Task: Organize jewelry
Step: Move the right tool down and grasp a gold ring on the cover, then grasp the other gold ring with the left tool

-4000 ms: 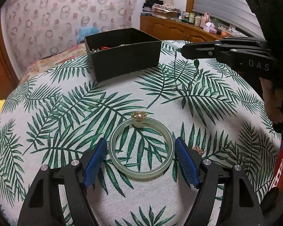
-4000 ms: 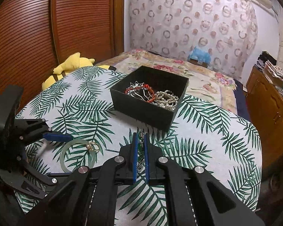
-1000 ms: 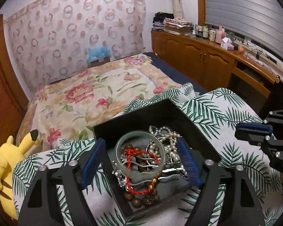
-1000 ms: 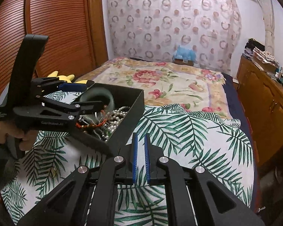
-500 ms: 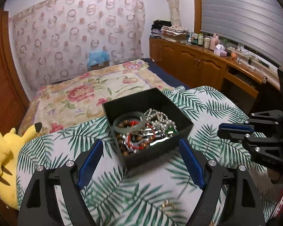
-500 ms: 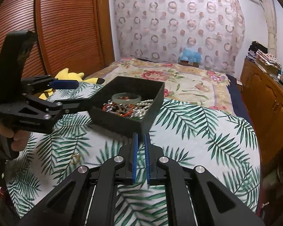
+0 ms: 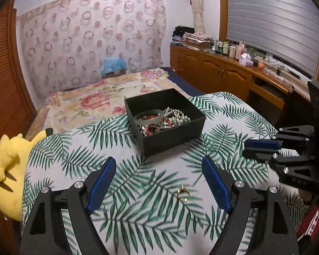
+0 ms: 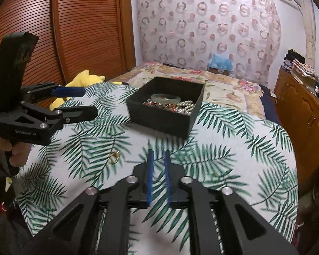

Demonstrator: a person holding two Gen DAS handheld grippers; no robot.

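A black box [image 7: 172, 136] stands on the palm-leaf cloth and holds a pale green bangle [image 7: 147, 116], pearl beads [image 7: 177, 116] and red and brown beads; it also shows in the right wrist view [image 8: 159, 116] with the bangle [image 8: 165, 98] on top. A gold ring [image 7: 183, 193] lies on the cloth between my left gripper's wide-open fingers; it also shows in the right wrist view [image 8: 113, 157]. My left gripper [image 7: 159, 182] is open and empty, short of the box. My right gripper [image 8: 158, 176] is nearly shut with a narrow gap, empty, to the right of the ring.
A yellow plush toy [image 7: 9, 170] lies at the table's left edge. A bed with a floral cover [image 7: 95, 102] is behind the table. Wooden cabinets [image 7: 223, 76] with bottles run along the right wall. Slatted wooden doors [image 8: 53, 31] stand on the left.
My left gripper has let the green bangle go into the box and pulled back and down over the ring. My right gripper, earlier shut on a necklace, is empty and has drawn back.
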